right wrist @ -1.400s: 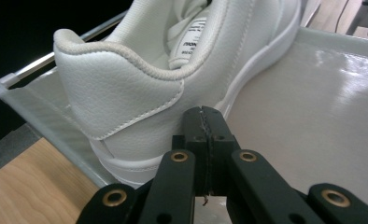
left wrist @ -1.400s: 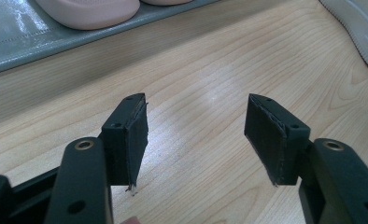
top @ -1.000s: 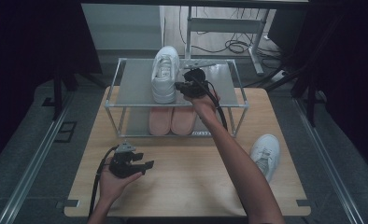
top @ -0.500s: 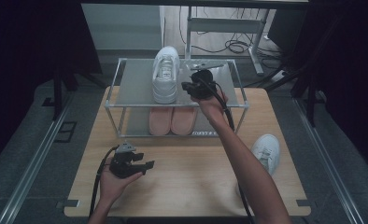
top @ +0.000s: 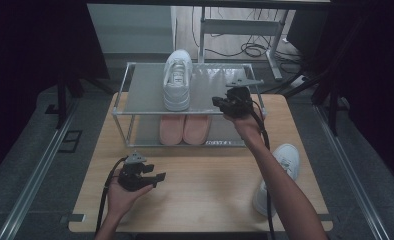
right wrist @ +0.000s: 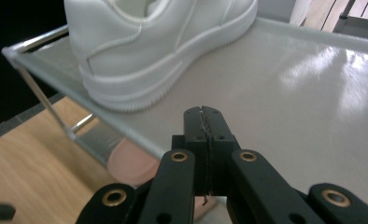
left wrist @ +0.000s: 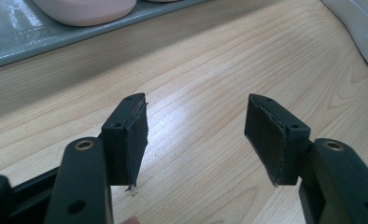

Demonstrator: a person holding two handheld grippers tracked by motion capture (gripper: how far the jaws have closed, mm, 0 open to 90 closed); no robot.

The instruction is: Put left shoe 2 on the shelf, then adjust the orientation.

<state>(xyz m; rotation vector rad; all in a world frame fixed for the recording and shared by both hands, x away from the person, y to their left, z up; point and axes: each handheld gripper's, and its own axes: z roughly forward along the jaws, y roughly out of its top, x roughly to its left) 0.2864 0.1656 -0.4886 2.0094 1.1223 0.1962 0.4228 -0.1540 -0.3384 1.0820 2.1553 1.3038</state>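
Observation:
A white sneaker [top: 177, 80] stands on the top shelf of a metal-framed shoe rack [top: 145, 90]. A pink pair [top: 185, 129] sits on the lower shelf. My right gripper [top: 217, 102] is held over the top shelf's front right part, apart from the sneaker, with its jaws shut on nothing. In the right gripper view the shut jaws [right wrist: 204, 119] point at the white sneaker's [right wrist: 159, 46] heel across the grey shelf [right wrist: 303, 93]. My left gripper [top: 159, 177] rests low over the table's front left, jaws open and empty [left wrist: 196, 135].
A second white sneaker [top: 280, 175] lies at the wooden table's [top: 210, 190] right edge, beside the right forearm; its sole [left wrist: 359, 28] shows in the left gripper view. A pink shoe's toe [left wrist: 84, 9] lies ahead of the left jaws. Cables trail from both grippers.
My right gripper has slid rightward along the top shelf, away from the white sneaker, jaws still shut. The left hand has stayed put.

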